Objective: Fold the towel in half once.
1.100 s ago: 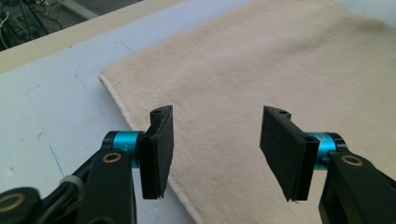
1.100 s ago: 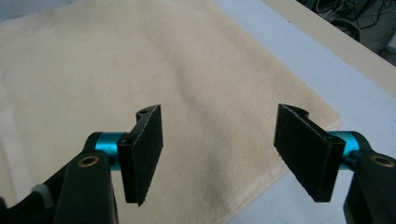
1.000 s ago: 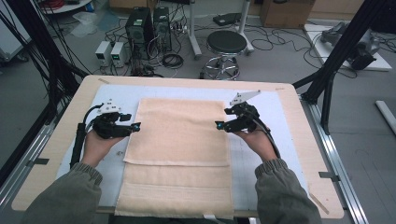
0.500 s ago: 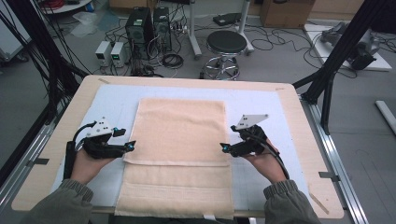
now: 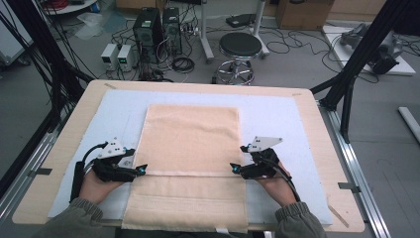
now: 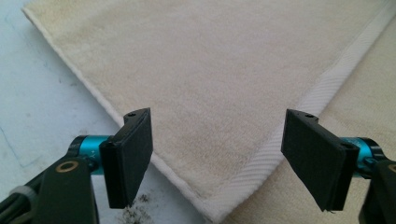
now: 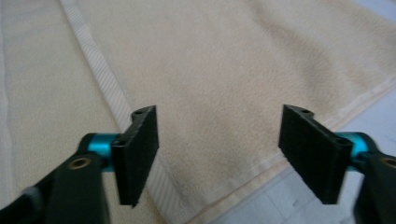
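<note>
Beige towel (image 5: 190, 148) lay partly folded on the white mat (image 5: 277, 114), its folded edge across the near half. At that fold's left corner the left gripper (image 5: 141, 170) had just been opening, nothing clamped. At the right corner, the right gripper (image 5: 236, 169) stood wide, jaws just narrowing, empty.

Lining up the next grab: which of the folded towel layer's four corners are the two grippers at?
The two near corners of the upper layer: left gripper at its near-left, right gripper at its near-right; both far corners lie untouched.

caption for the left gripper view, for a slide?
Open left gripper poised over the folded corner of a beige towel on the white mat.
</note>
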`<state>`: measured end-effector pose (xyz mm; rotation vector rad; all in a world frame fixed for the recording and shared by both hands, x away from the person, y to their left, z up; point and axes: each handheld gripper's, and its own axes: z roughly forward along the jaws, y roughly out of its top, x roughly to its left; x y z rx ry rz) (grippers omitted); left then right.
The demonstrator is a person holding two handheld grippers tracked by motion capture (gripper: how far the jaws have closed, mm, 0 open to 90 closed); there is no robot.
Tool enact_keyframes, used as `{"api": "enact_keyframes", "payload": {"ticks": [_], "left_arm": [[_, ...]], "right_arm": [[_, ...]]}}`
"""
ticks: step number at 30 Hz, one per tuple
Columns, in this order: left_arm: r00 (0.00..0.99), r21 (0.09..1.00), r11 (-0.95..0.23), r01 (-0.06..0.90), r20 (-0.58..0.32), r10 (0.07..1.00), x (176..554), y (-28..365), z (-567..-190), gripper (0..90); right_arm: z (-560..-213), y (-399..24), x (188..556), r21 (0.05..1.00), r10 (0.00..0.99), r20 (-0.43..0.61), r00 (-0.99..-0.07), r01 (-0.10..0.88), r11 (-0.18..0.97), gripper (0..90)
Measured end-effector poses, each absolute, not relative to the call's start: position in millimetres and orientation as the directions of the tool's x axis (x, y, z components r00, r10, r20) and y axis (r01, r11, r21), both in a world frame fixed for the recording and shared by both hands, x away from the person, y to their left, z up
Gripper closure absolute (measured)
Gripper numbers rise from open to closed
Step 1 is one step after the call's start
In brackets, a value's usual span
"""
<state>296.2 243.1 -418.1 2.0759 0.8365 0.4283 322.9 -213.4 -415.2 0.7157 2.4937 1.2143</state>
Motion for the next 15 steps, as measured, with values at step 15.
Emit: {"api": "enact_keyframes", "payload": {"ticks": [15], "left_arm": [[0.752, 0.757, -0.481, 0.442, -0.02, 0.659, 304, 240, -433, 53.6]], "right_arm": [[-434, -201, 321, 0.734, 0.473, 0.007, -0.881, 0.326, 0.596, 55.0]]}}
